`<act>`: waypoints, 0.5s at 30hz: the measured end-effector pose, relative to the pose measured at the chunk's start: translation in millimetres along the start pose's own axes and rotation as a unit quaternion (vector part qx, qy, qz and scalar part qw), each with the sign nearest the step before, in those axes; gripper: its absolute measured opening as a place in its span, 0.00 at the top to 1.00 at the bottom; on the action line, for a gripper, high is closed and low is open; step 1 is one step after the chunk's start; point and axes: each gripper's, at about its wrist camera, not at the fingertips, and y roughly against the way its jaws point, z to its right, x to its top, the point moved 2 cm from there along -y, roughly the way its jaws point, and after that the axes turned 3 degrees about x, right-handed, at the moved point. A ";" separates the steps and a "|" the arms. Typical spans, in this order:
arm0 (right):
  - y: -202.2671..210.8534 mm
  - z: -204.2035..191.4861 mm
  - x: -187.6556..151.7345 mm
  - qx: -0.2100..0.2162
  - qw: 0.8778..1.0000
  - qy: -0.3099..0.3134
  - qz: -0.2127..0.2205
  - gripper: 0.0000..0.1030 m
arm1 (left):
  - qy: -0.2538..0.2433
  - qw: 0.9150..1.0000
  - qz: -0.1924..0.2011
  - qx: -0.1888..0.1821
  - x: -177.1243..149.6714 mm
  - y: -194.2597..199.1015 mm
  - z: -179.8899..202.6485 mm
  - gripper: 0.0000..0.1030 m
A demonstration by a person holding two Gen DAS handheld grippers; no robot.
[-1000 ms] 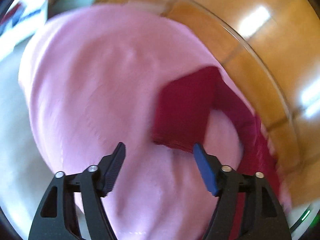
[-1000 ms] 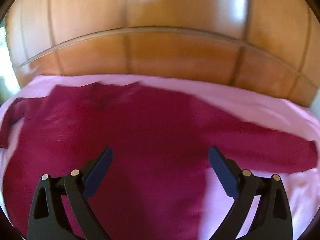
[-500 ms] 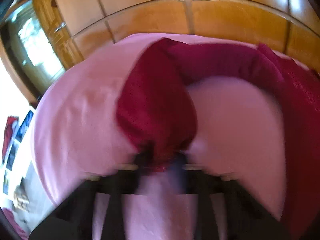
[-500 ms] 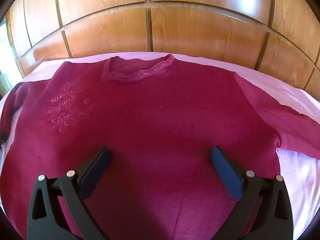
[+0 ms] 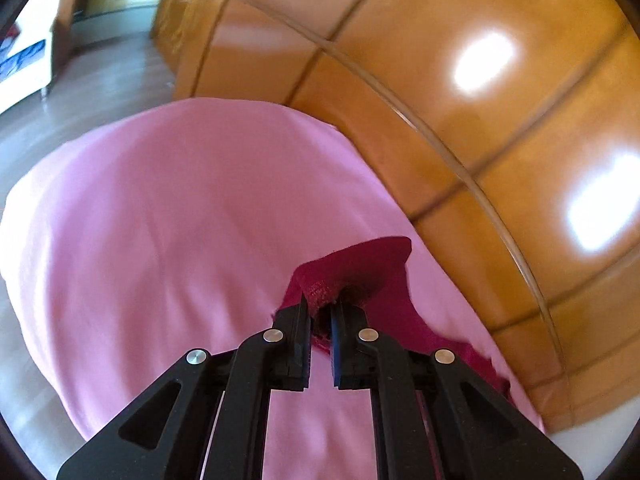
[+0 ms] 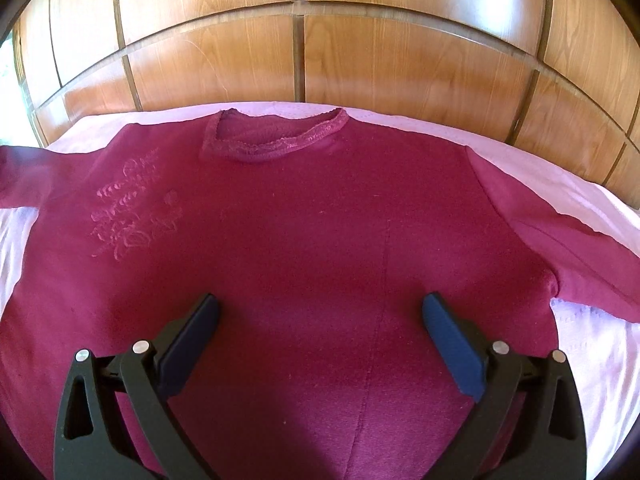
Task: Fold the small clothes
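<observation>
Left gripper pinches the sweater cuff near the headboard — right gripper gapes wide above its flat front.

A pink sheet covers the bed and spreads out ahead of both tongs and to either side. A dark red sweater lies flat on it, directly under and ahead of the right tongs, neckline at the far side. Its sleeves run out sideways over the sheet.
</observation>
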 end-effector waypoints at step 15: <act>-2.5 -0.2 -1.5 -0.004 1.000 0.005 0.000 0.02 | 0.010 0.966 -0.004 0.259 0.5 -74.1 -46.7 0.23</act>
